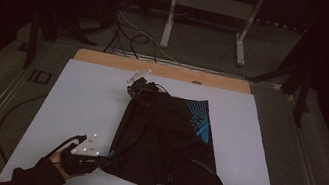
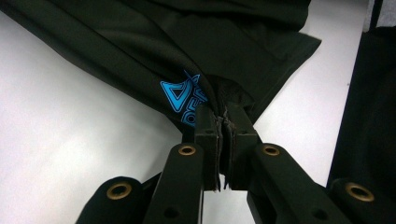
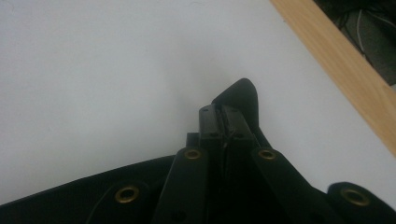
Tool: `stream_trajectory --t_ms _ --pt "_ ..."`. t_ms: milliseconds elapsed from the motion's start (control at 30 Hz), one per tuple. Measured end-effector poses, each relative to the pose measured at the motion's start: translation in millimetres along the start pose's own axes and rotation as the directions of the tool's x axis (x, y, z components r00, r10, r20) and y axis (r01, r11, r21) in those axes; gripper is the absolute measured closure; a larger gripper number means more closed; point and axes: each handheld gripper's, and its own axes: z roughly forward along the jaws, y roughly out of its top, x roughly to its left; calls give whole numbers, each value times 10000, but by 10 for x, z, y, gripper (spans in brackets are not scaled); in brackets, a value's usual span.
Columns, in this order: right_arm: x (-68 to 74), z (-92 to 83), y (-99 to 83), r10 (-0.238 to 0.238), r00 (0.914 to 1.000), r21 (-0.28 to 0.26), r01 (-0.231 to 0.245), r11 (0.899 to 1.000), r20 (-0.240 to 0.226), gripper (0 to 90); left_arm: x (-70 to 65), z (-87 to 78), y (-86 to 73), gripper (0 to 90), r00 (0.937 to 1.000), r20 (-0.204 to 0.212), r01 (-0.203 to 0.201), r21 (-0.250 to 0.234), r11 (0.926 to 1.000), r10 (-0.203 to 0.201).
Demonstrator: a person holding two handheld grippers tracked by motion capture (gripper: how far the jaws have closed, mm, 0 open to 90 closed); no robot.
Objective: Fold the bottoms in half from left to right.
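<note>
Looks like mid-fold on the black shorts (image 1: 160, 137), lying mid-worktop toward its near edge. Left gripper (image 2: 223, 122) is clamped on the near hem by the blue logo (image 2: 183, 95), right gripper (image 3: 223, 122) pinches the far corner. Folding over and flattening remain, I'd guess.

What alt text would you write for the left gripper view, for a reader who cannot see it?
The left gripper has its two black jaws shut on the edge of a black garment beside a blue printed logo. The garment stretches away over a white table.
</note>
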Motion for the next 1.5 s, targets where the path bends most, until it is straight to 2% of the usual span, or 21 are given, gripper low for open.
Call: stream_trajectory --t_ms 400,467,533,1067,1433,1500 --pt "-100 -172 -75 184 9998 -212 -183 9996 84 889 -60 68 198 864 9991 206 -363 -111 9993 366" --pt "-130 -206 -90 78 9999 -214 -76 9997 81 889 -69 73 235 864 9988 243 -417 -137 9990 420" --pt "-150 -238 -101 100 9999 -236 -98 9997 91 890 -76 83 268 864 9989 320 -330 -238 9992 337" --pt "-256 -456 -225 163 9997 -524 -153 9985 194 890 -150 185 465 864 9960 648 -583 -497 9971 615" --pt "-337 -617 -332 193 9987 -597 -165 9981 473 889 -196 243 609 864 9927 893 -747 -696 9948 808" --pt "-341 -643 -351 313 9981 -621 -280 9977 526 889 -196 261 631 864 9922 945 -740 -721 9946 807"
